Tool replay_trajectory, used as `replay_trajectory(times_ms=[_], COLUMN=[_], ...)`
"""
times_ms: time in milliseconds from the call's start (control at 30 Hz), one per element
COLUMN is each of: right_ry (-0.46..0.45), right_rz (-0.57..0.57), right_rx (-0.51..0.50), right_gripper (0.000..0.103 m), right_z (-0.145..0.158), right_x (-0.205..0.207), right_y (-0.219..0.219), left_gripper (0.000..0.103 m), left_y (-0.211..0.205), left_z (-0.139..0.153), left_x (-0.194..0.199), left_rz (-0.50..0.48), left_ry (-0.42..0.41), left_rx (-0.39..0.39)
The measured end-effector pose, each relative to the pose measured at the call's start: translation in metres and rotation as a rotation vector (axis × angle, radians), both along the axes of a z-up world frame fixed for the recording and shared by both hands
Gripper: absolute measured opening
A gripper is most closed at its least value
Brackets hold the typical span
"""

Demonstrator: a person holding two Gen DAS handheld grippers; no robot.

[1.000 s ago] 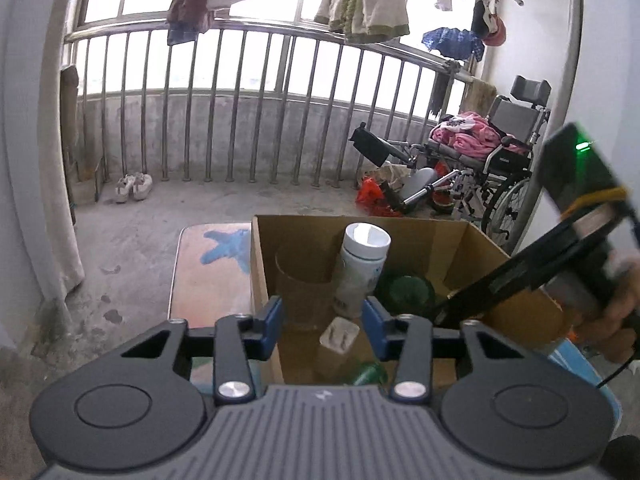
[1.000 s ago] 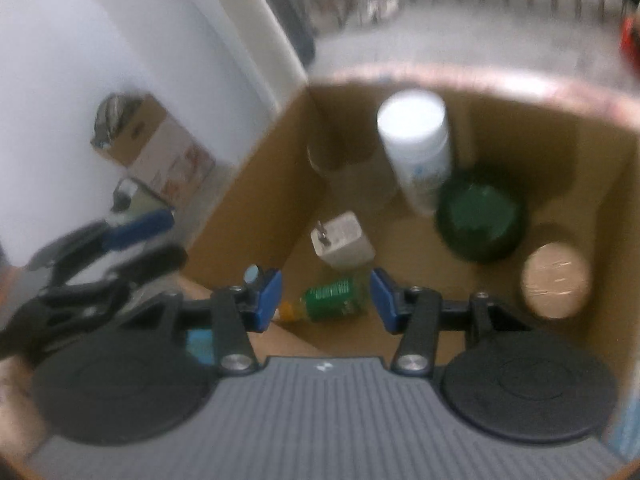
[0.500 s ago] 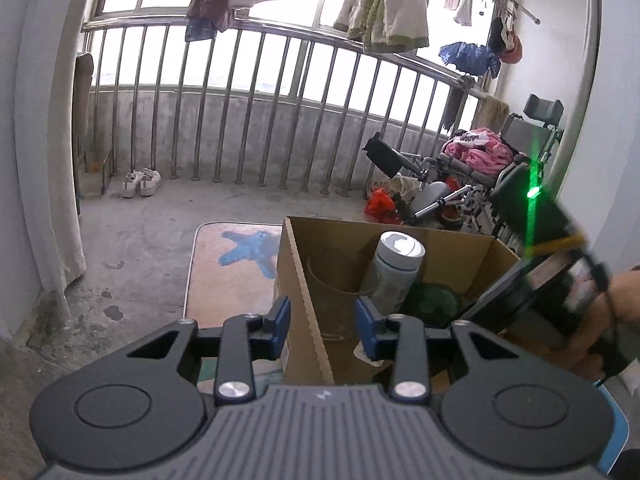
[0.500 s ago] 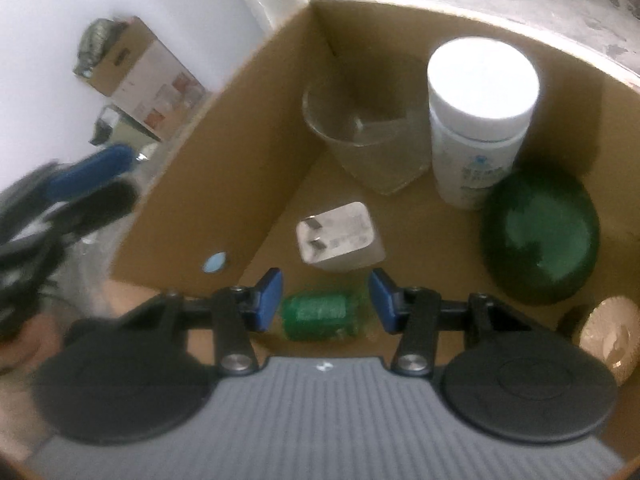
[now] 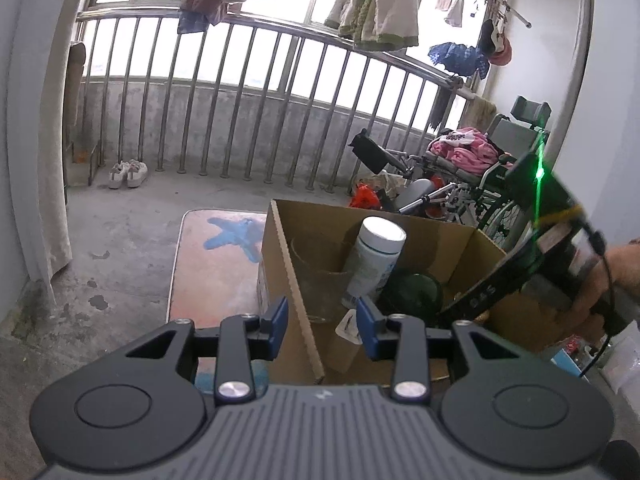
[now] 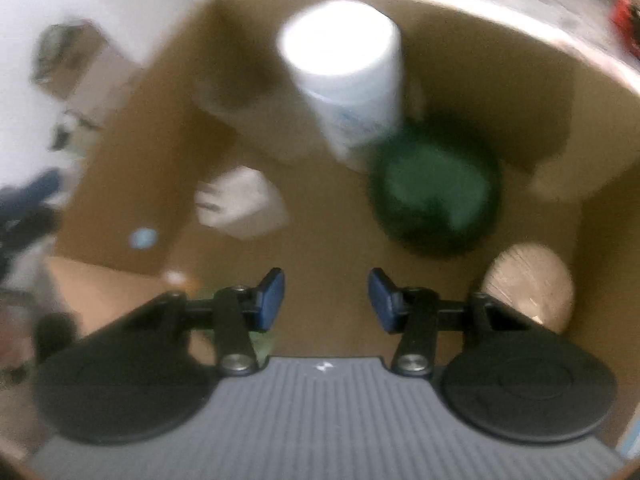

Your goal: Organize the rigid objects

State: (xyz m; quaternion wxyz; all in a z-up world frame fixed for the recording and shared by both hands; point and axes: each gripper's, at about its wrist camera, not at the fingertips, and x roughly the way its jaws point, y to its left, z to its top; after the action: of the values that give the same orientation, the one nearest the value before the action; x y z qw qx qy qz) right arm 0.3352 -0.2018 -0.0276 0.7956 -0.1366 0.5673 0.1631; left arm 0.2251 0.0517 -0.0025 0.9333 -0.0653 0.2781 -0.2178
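Observation:
An open cardboard box (image 5: 440, 236) on the floor holds a white bottle (image 5: 376, 256), a clear glass cup (image 5: 320, 280), a dark green round dish (image 5: 416, 292) and a white charger plug (image 5: 348, 328). My left gripper (image 5: 322, 320) hovers at the box's near left corner. Its jaws are opening, the thin box wall stands between them, and the pads are clear of it. In the blurred right wrist view, my right gripper (image 6: 326, 300) points down into the box, open over bare cardboard floor. Ahead lie the plug (image 6: 240, 204), bottle (image 6: 344, 64), green dish (image 6: 432, 196) and a tan round lid (image 6: 528, 284).
A mat with a blue starfish (image 5: 216, 264) lies left of the box. A wheelchair piled with pink cloth (image 5: 480, 176) stands behind it, by a barred railing (image 5: 240, 128). Shoes (image 5: 128, 174) sit at the far left. A hand (image 5: 592, 304) holds the right tool.
My left gripper shifted left, so the box wall now stands between its jaws. My right gripper sank deeper into the box, and the small green bottle slipped out of sight under it.

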Motion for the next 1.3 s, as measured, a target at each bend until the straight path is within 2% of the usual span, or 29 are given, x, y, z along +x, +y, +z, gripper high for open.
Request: replay_trajectory(times_ms=[133,267,433,533,600,700,833,967,1167,1300], right_ry=[-0.013,-0.074,-0.206,-0.283,-0.311,-0.330,-0.330,-0.277,-0.027,0.125], right_rz=[0.091,0.084,0.010,-0.052,-0.077,-0.076,-0.002,0.121,0.185,0.249], right_rx=[0.017,0.104,0.241,0.317,0.332,0.301,0.256,0.179,0.096,0.081], right_gripper=[0.046,0.047,0.049,0.052,0.054,0.054,0.054,0.055,0.055,0.055], right_z=[0.009,0.029,0.076,0.093,0.097,0.094,0.092,0.090,0.044,0.007], right_x=[-0.013,-0.040,-0.107,-0.151,-0.171,-0.189,-0.176,-0.129,-0.036,0.000], right_y=[0.028,0.033,-0.005,-0.034,-0.054,-0.060,-0.046,-0.010,0.024,0.036], left_gripper=[0.049,0.060,0.068,0.072,0.072,0.072,0.072,0.072,0.075,0.075], left_y=[0.005,0.009,0.009,0.008,0.007,0.003,0.002,0.004,0.018,0.034], left_z=[0.002,0.006,0.011,0.011,0.010,0.008,0.009,0.012,0.012,0.009], left_x=[-0.005,-0.018,-0.039,-0.052,-0.059,-0.066,-0.069,-0.060,-0.018,0.012], left_rz=[0.019,0.028,0.019,0.008,0.001,0.001,0.007,0.013,0.030,0.043], left_ry=[0.003,-0.003,-0.007,0.004,0.021,0.035,0.022,0.000,0.000,0.017], left_rx=[-0.001,-0.002,0.014,0.007,0.004,0.014,0.013,0.020,0.016,-0.062])
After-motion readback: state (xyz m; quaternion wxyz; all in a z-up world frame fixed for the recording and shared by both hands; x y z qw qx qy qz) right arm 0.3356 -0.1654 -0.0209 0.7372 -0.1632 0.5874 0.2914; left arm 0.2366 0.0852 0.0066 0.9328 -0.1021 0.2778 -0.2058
